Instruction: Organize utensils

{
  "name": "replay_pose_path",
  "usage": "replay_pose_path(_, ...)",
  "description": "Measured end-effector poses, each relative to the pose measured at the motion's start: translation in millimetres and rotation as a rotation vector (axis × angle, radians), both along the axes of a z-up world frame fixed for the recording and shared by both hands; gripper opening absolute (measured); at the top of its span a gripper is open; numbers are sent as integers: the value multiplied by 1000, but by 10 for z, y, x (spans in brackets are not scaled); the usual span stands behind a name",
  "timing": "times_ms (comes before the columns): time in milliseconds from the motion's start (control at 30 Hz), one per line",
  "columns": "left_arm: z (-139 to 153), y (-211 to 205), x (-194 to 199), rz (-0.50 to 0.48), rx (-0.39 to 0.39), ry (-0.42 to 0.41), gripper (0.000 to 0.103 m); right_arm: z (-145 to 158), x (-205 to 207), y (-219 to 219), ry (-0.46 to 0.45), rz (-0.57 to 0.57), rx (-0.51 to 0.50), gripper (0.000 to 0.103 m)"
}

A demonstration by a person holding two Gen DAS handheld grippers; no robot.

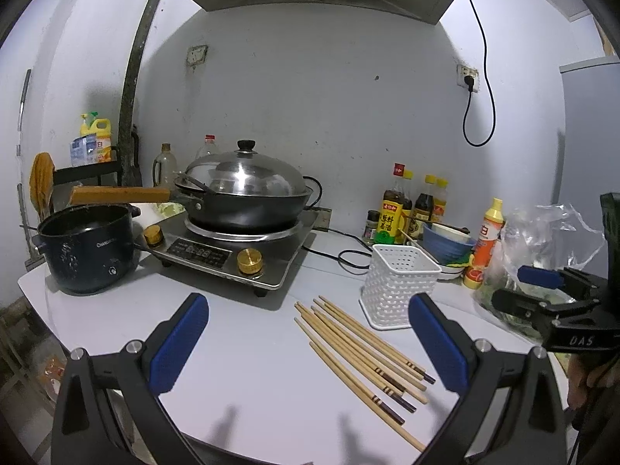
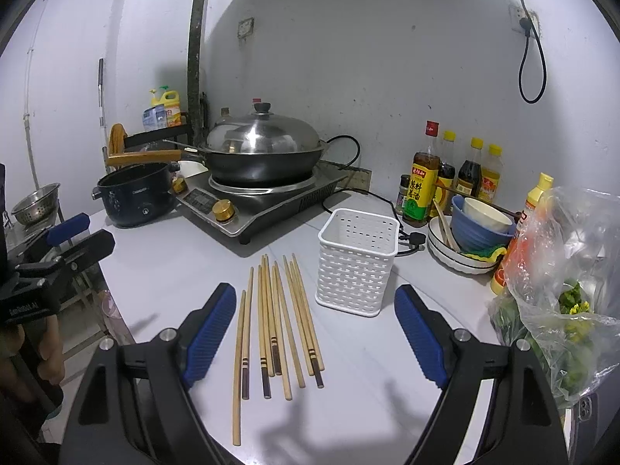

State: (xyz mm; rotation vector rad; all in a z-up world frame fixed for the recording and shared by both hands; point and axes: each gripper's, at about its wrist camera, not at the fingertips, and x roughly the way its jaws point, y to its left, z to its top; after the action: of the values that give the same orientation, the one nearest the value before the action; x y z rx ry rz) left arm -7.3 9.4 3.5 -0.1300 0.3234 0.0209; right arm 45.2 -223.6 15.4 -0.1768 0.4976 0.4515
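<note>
Several wooden chopsticks (image 1: pixel 360 352) (image 2: pixel 277 325) lie loose on the white countertop, dark banded ends toward me. Just right of them stands an empty white perforated basket (image 1: pixel 399 285) (image 2: pixel 356 257). My left gripper (image 1: pixel 310 345) hovers open above the counter, the chopsticks lying between its blue pads toward the right one. My right gripper (image 2: pixel 316 333) is open too, spread wide over the chopsticks' near ends. Each gripper shows at the edge of the other's view, the right gripper (image 1: pixel 542 290) beside the bag and the left gripper (image 2: pixel 66 240) at the counter's left edge; neither holds anything.
An induction cooker (image 1: pixel 236 252) (image 2: pixel 255 205) with a lidded wok (image 1: pixel 244 193) sits behind, a dark pot (image 1: pixel 87 248) at its left. Sauce bottles (image 2: pixel 445 178), stacked bowls (image 2: pixel 472 232) and a plastic bag of greens (image 2: pixel 562 283) crowd the right. A black cable (image 1: pixel 348 255) runs behind the basket.
</note>
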Motion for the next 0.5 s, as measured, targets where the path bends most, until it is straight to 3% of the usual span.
replay_pose_path(500, 2, -39, 38, -14, 5, -1, 103, -24, -28, 4, -26, 1, -1, 83)
